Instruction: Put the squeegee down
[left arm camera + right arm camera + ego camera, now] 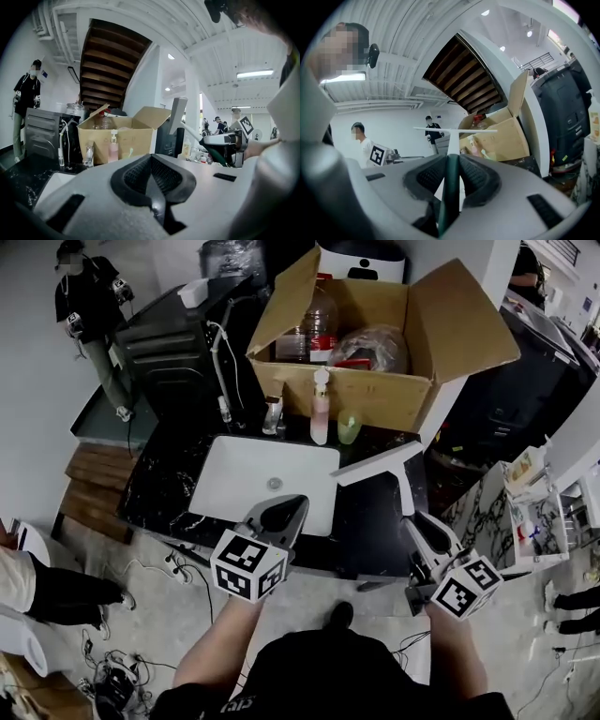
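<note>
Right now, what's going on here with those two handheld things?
A person stands at a black counter with a gripper in each hand. The right gripper holds a squeegee by its green handle, fingers closed on it, with the white blade up in the air over the counter, beside the white sink. The left gripper is shut and empty, above the sink. The squeegee has not been put down yet.
</note>
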Demonstrator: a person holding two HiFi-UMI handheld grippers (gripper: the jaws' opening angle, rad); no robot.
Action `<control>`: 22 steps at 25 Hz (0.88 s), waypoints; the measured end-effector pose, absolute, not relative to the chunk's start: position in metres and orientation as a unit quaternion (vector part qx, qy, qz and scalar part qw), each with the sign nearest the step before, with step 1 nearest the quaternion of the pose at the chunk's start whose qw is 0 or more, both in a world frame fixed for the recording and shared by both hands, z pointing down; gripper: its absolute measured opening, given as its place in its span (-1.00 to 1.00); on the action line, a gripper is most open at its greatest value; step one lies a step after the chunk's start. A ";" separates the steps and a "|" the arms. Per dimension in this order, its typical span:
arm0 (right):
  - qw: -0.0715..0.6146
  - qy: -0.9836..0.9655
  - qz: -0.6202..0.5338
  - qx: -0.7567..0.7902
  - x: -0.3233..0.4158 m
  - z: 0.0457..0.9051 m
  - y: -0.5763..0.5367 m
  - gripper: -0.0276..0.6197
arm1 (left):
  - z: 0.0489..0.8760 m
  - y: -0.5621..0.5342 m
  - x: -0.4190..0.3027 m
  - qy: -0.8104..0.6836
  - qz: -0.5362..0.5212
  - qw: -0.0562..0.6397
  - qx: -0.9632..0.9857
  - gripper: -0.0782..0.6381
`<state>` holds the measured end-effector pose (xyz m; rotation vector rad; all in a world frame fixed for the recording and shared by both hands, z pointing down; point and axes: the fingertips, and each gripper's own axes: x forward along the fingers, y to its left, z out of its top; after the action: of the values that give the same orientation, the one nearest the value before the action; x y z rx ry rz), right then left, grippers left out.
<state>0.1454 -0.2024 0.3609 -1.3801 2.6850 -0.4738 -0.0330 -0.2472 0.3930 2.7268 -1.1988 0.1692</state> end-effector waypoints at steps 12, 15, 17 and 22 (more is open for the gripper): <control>0.041 0.876 -0.192 -0.441 0.197 0.390 -0.241 -0.62 | 0.413 -0.288 0.015 -0.409 0.074 0.101 0.904 -0.76; 0.044 0.869 -0.195 -0.452 0.199 0.389 -0.251 -0.62 | 0.411 -0.297 0.015 -0.404 0.070 0.104 0.906 -0.76; 0.042 0.868 -0.195 -0.456 0.197 0.388 -0.256 -0.62 | 0.410 -0.302 0.014 -0.402 0.069 0.103 0.907 -0.76; 0.023 0.864 -0.199 -0.463 0.190 0.399 -0.274 -0.62 | 0.418 -0.315 0.014 -0.395 0.066 0.114 0.909 -0.76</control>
<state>0.1898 -0.2736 0.3990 -1.4327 2.6752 -0.6154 0.0136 -0.3149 0.4184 2.6656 -1.1575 0.1949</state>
